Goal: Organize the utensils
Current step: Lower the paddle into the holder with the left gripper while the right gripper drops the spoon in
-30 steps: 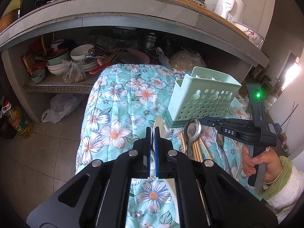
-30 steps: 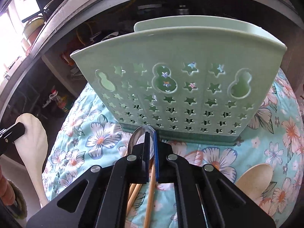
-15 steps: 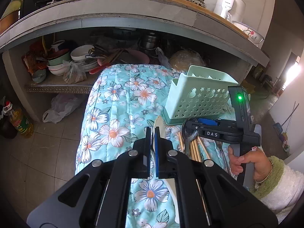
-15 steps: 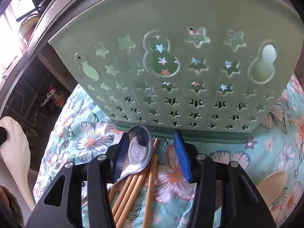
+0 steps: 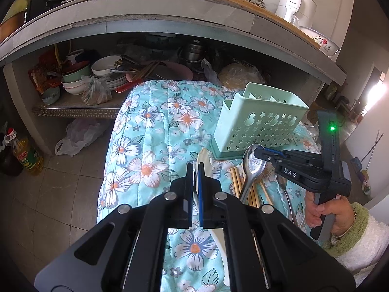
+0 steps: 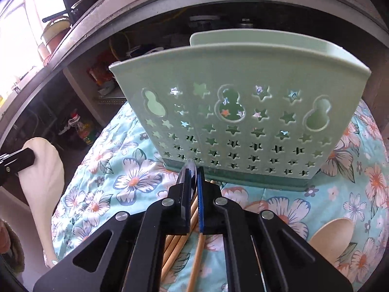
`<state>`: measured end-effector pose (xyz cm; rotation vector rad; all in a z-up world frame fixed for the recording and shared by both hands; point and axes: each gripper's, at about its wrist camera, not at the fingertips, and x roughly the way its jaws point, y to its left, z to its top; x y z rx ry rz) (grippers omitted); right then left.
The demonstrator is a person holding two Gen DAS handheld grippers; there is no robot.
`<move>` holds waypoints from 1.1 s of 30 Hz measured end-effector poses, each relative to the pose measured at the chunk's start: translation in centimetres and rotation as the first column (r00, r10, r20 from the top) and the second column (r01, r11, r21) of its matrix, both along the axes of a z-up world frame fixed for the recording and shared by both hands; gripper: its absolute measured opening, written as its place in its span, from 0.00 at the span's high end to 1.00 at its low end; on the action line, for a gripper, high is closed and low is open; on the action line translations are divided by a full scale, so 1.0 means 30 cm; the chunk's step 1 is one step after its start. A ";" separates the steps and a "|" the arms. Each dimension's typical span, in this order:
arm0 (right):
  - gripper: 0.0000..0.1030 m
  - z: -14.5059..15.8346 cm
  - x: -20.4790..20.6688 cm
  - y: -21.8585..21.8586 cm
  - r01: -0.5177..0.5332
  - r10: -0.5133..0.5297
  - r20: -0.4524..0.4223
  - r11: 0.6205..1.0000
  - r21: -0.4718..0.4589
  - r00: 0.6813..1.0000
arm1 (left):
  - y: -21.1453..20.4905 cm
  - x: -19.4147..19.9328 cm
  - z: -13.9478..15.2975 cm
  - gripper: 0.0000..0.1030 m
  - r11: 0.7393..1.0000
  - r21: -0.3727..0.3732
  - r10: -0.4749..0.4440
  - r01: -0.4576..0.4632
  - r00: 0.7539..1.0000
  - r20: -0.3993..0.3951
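Right gripper just closing on spoon bowl; lifting it clear of chopsticks below, aiming for caddy ahead. Left gripper clamping spatula.

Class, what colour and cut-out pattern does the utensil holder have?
Mint green utensil holder, pierced with stars and gourd shapes; clearest in the right wrist view.

My black hand-held gripper has one blue pad, the utensil holder is mint green with star cutouts, and the cloth is turquoise with white flowers.
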<state>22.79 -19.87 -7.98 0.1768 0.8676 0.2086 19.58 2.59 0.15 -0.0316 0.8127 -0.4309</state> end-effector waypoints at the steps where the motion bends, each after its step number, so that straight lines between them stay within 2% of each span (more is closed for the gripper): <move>1: 0.96 0.016 -0.011 -0.002 -0.003 0.003 0.009 1.000 0.002 1.000 | 0.000 0.000 0.001 0.97 1.000 -0.001 0.000 0.000 1.000 0.001; 5: 0.97 0.107 -0.071 -0.014 -0.019 0.021 0.061 0.999 -0.036 0.998 | -0.004 -0.003 0.014 0.97 1.000 -0.011 -0.004 0.004 1.000 0.016; 9: 0.97 0.246 -0.148 -0.044 0.003 0.014 0.170 0.995 -0.103 0.985 | -0.020 0.013 0.069 0.97 1.000 -0.027 -0.004 0.006 0.998 0.059; 14: 0.97 0.386 -0.218 -0.138 0.069 -0.045 0.264 0.994 -0.081 0.964 | -0.077 0.060 0.211 0.97 0.998 -0.067 -0.007 0.018 0.987 0.158; 19: 0.97 0.500 -0.291 -0.233 0.142 -0.112 0.350 0.988 -0.062 0.930 | -0.143 0.118 0.378 0.97 0.994 -0.108 0.039 -0.007 0.954 0.298; 22: 0.97 0.539 -0.301 -0.274 0.169 -0.144 0.378 0.985 -0.035 0.914 | -0.193 0.173 0.443 0.97 0.989 -0.146 0.081 -0.032 0.935 0.345; 26: 0.97 0.557 -0.324 -0.311 0.185 -0.161 0.392 0.982 -0.025 0.906 | -0.258 0.256 0.474 0.97 0.982 -0.181 0.128 -0.060 0.911 0.393; 29: 0.97 0.559 -0.339 -0.333 0.192 -0.167 0.396 0.981 -0.023 0.903 | -0.296 0.313 0.469 0.97 0.978 -0.189 0.162 -0.090 0.894 0.418; 33: 0.97 0.545 -0.343 -0.361 0.200 -0.182 0.384 0.980 -0.008 0.905 | -0.333 0.393 0.411 0.97 0.973 -0.197 0.189 -0.117 0.894 0.407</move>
